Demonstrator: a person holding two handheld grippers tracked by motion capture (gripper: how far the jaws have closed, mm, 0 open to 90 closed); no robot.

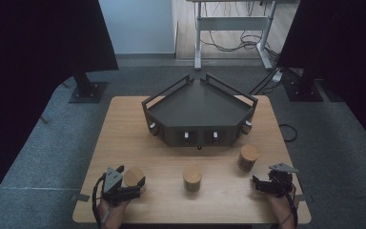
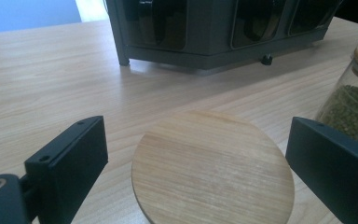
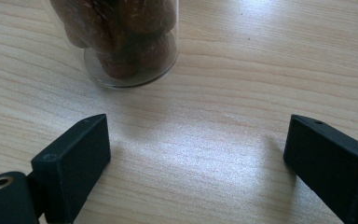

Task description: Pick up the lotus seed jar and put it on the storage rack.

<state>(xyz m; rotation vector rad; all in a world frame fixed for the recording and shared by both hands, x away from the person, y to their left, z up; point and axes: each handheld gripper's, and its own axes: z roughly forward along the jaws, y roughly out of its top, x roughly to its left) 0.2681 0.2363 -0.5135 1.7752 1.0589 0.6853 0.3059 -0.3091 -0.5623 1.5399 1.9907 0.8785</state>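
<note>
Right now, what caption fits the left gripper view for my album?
Open left gripper straddles a wooden jar lid, with a jar of green beans and a dark rack beyond.

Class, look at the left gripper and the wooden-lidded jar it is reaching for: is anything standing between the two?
Nothing visible. The left gripper has its jaws open on either side of the jar's wooden lid, with no object in either gap. The jar of green beans stands off to one side.
</note>
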